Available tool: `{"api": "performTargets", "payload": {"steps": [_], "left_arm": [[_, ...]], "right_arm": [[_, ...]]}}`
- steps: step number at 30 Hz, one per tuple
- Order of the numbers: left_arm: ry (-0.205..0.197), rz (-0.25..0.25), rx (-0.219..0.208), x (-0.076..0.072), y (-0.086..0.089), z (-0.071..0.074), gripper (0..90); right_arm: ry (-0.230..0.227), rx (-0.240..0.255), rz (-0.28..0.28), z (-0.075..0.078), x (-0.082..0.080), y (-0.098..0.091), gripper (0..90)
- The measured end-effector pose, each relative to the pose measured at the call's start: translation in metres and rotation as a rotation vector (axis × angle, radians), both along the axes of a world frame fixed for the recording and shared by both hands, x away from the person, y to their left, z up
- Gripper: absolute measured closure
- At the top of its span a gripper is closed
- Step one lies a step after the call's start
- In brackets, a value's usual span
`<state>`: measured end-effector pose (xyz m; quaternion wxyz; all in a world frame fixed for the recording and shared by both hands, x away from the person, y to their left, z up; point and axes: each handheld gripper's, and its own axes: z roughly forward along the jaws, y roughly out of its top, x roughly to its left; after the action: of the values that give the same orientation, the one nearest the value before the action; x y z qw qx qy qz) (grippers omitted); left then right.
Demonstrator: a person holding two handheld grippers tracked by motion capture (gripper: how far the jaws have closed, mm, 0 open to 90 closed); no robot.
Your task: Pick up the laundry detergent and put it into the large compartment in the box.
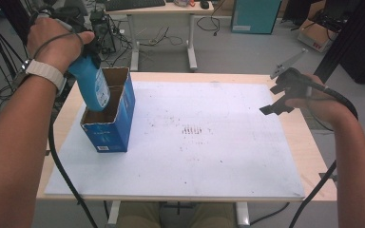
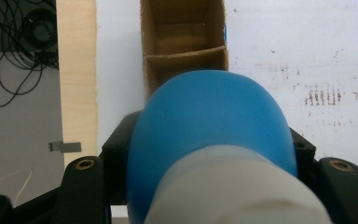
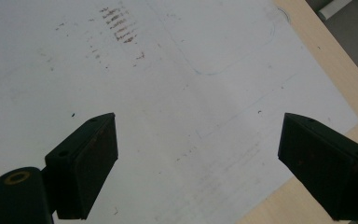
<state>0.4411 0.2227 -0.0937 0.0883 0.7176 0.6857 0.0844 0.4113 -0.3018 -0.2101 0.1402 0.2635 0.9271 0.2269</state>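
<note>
From the high view, the left tongs [image 1: 91, 59] pinch a blue bottle [image 1: 91, 83] near its top and hold it tilted, its lower end dipping into the open top of a blue cardboard box [image 1: 108, 124] that stands on the left part of a white board [image 1: 209, 156] covering the desk [image 1: 309, 147]. The bottle's base sits in the rear compartment of the box, against its upper edge; a cardboard divider splits the box into two cells. The right tongs [image 1: 276, 100] hang above the right edge of the board, jaws spread with nothing between them, well apart from the box. A patch of brown marks [image 1: 193, 130] lies near the middle of the board. In the left gripper view, the left tongs [image 2: 205, 163] press on both sides of the blue bottle [image 2: 209, 121], whose pale cap end [image 2: 233, 186] is nearest the camera; beyond it the box [image 2: 184, 42] shows its brown inside and divider, with the board [image 2: 303, 56] to the right and the desk edge [image 2: 77, 70] to the left. In the right gripper view, the right tongs [image 3: 198, 158] stand wide open over the bare board [image 3: 177, 93], the brown marks [image 3: 119, 25] farther off and the desk [image 3: 326, 51] at the corner.
</note>
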Motion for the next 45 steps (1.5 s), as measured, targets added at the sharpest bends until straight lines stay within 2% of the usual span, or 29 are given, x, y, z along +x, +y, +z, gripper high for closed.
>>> {"api": "performTargets", "payload": {"steps": [4,9,12,16,21,30,42,45], "left_arm": [[0.005,-0.008,0.010,0.004,-0.001,-0.010,39.0],[0.006,-0.011,-0.005,0.008,-0.001,-0.024,39.0],[0.007,-0.017,0.012,0.010,-0.003,-0.033,38.9],[0.010,-0.023,0.026,0.013,-0.002,-0.047,39.0],[0.001,-0.025,0.021,0.016,0.000,-0.066,38.9],[0.009,-0.035,0.022,0.020,0.002,-0.098,38.9],[-0.017,-0.028,0.028,0.021,0.003,-0.130,38.9],[-0.012,-0.032,0.036,0.021,0.003,-0.137,38.9]], "right_arm": [[0.002,0.000,0.000,-0.001,-0.001,0.001,11.8],[0.004,-0.002,0.000,-0.002,-0.002,0.001,11.8],[0.003,-0.003,-0.003,-0.001,-0.003,0.000,11.8],[0.005,-0.006,-0.007,-0.002,-0.004,-0.002,11.8],[0.008,-0.006,-0.012,-0.004,-0.006,-0.005,11.8],[0.020,-0.002,-0.021,-0.010,-0.007,-0.006,11.8],[0.029,-0.004,-0.029,-0.015,-0.008,-0.007,11.8],[0.033,-0.004,-0.031,-0.017,-0.008,-0.008,11.8]]}}
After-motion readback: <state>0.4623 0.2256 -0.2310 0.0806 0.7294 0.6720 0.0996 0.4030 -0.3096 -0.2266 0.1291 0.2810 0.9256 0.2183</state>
